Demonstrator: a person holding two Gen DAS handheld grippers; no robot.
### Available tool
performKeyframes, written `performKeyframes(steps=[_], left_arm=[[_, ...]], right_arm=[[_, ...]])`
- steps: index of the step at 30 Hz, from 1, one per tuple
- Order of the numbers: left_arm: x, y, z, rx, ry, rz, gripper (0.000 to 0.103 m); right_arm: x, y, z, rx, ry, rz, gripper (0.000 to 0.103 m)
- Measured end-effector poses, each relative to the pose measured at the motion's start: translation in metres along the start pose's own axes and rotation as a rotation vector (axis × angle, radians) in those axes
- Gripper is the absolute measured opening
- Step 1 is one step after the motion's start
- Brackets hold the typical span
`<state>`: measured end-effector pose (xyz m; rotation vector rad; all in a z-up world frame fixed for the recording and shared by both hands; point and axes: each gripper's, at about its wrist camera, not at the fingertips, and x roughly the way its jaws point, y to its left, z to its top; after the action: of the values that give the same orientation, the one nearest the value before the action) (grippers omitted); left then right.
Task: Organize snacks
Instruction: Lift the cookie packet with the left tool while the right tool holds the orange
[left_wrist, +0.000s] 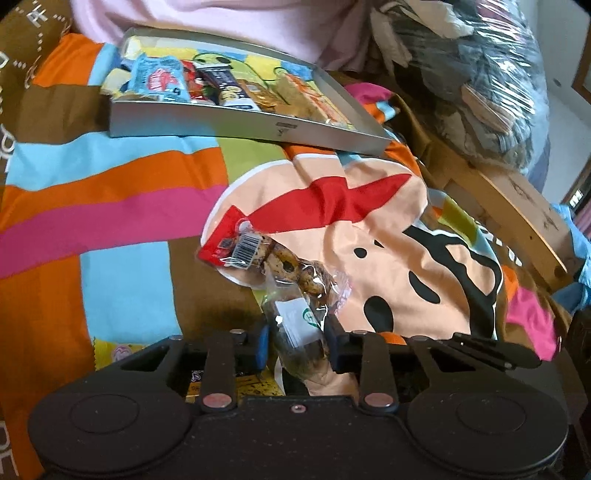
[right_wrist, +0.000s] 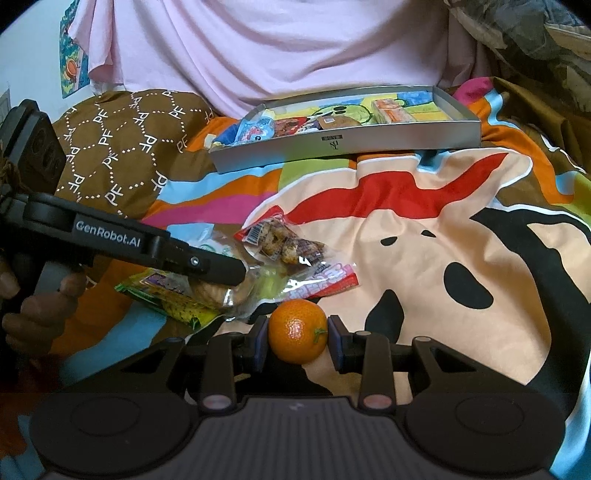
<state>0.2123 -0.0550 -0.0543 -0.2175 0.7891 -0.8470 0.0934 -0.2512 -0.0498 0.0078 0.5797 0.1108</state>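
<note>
My left gripper is shut on a clear biscuit packet with a white label, lying on the colourful bedsheet. Just beyond it lies a cookie packet with a red header and a barcode. In the right wrist view the left gripper comes in from the left, its tip down on that clear packet. My right gripper is shut on a mandarin orange. A grey tray at the back holds several snack packets in a row.
A green-yellow packet and a pink-red packet lie by the cookie packet. A brown patterned pillow sits at the left, and a person in pink is behind the tray. A wooden chair bearing plastic-wrapped bundles stands to the right.
</note>
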Motion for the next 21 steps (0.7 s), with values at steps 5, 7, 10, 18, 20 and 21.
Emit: performKeyframes(steps=[5,7,10,18,20,21], left_arm=[[0.004,0.000,-0.003,0.005,0.017,0.029,0.028],[0.003,-0.001,-0.001,0.003,0.008,0.029,0.028],[-0.002,-0.001,0.003,-0.010,-0.014,0.024,0.026],[-0.014,0.005,0.014,-0.097,-0.064,-0.001,0.025],[-0.017,0.006,0.018,-0.111,-0.086,-0.006,0.025],[-0.019,0.007,0.021,-0.115,-0.099,-0.005,0.025]], right_arm=[[0.002,0.002,0.000,-0.004,0.005,-0.002,0.037],[0.002,0.003,0.000,-0.005,0.003,-0.001,0.037],[0.001,0.004,0.002,-0.006,-0.003,0.000,0.037],[-0.003,0.009,0.015,-0.008,-0.041,0.015,0.037],[-0.003,0.011,0.017,-0.013,-0.045,0.018,0.037],[-0.002,0.011,0.019,-0.017,-0.047,0.020,0.037]])
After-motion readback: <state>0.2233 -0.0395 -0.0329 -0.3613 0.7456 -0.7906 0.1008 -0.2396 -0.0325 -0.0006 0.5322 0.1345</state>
